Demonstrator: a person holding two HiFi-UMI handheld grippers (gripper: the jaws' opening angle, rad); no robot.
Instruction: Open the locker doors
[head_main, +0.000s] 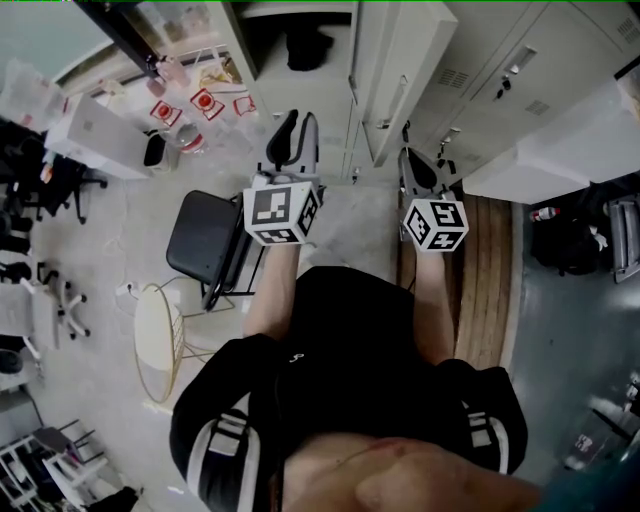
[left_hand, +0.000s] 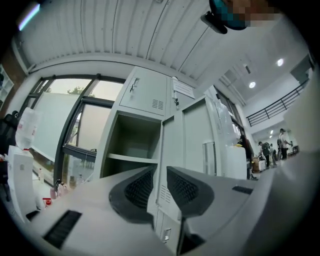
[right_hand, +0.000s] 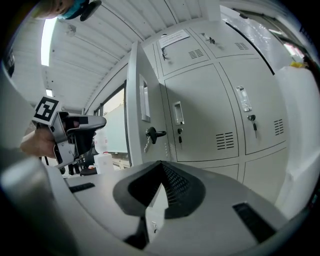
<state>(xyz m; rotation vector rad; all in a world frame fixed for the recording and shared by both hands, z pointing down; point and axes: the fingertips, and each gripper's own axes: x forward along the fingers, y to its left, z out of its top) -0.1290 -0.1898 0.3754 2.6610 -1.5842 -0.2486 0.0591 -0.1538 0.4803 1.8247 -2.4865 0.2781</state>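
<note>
The lockers (head_main: 520, 80) fill the upper right of the head view, and one tall door (head_main: 385, 90) stands swung out from their front at top centre, its free edge pointing down the frame toward the person. The left hand-held gripper (head_main: 297, 130) is held out just left of that door and the right hand-held gripper (head_main: 418, 165) just below and right of it, the two near each other but apart. In the left gripper view the left hand-held gripper (left_hand: 160, 172) has its jaws partly apart with nothing held; the door (left_hand: 192, 135) shows through the gap and above it, long axis upright, its thin edge turned toward the camera. Left of it the compartment (left_hand: 132, 142) lies open, crossed by a level shelf (left_hand: 131, 158). In the right gripper view the right hand-held gripper (right_hand: 160, 166) has its jaws closed tip to tip and grips nothing. The door (right_hand: 142, 105) rises upright above them, left of centre, its outer face turned to the right of the frame, with a dark handle (right_hand: 154, 133) and a key (right_hand: 146, 143) hanging below it. Closed doors (right_hand: 205, 115) fill the right. A chair (head_main: 205, 240) stands at the left of the head view.
</note>
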